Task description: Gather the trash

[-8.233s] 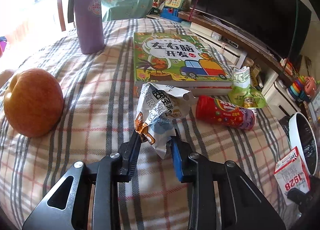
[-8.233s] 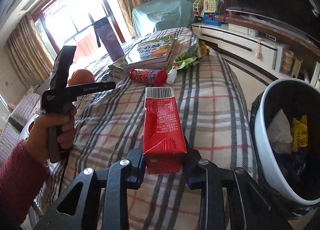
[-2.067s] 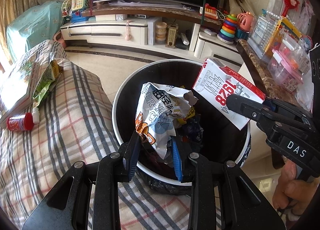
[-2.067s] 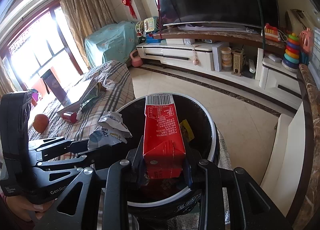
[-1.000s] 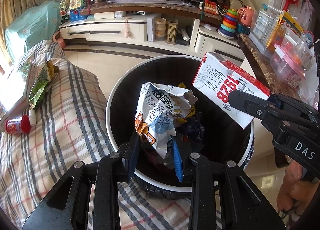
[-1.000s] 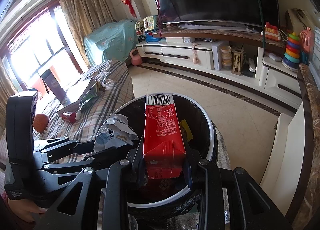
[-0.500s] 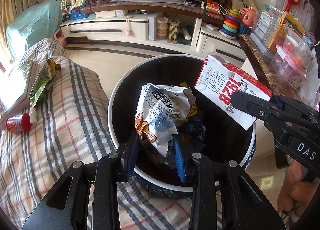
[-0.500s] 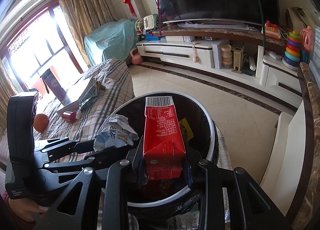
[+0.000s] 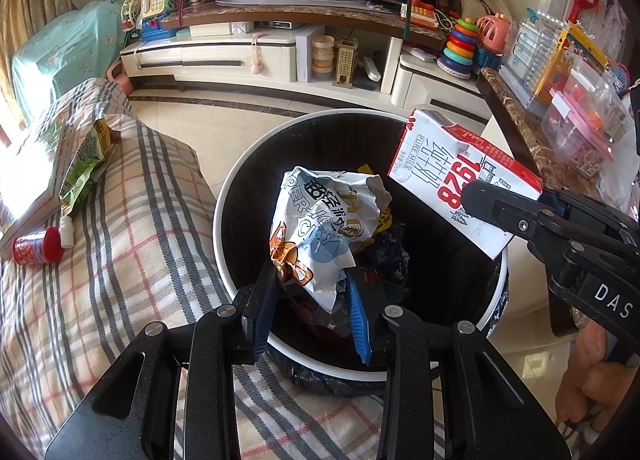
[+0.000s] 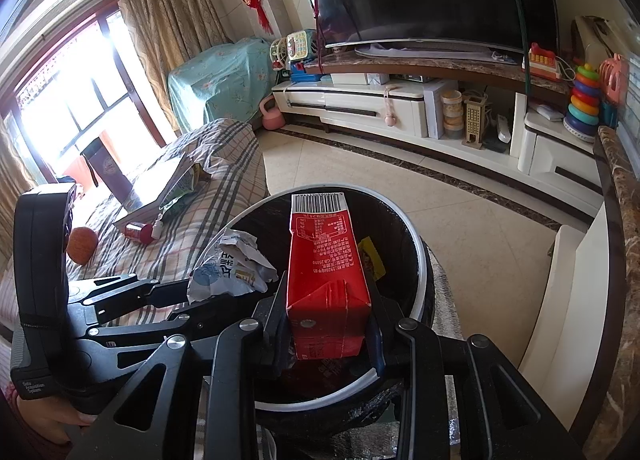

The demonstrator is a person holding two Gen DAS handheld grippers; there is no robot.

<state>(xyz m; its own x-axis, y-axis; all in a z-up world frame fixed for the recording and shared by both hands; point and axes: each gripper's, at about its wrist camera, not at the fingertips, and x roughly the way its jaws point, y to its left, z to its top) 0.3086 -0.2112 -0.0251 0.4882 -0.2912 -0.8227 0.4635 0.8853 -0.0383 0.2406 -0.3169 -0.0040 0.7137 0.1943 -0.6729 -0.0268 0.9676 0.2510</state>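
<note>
1. Trash bin point(image 9: 224, 219) sits under both grippers; the left gripper point(image 9: 314, 292) has its fingers clamped on a crumpled wrapper point(image 9: 324, 227) over the bin's centre.
2. At 2 o'clock in the left view, the right gripper point(image 10: 328, 330) grips a red milk carton point(image 10: 326, 260) above the opening.
3. Part each pair of fingers only while the load hangs inside the white rim, so nothing lands on the plaid cloth point(image 9: 120, 260).

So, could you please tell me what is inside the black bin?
Inside the black bin, dark crumpled wrappers and a yellow packet show; the held snack bag covers the rest.
</note>
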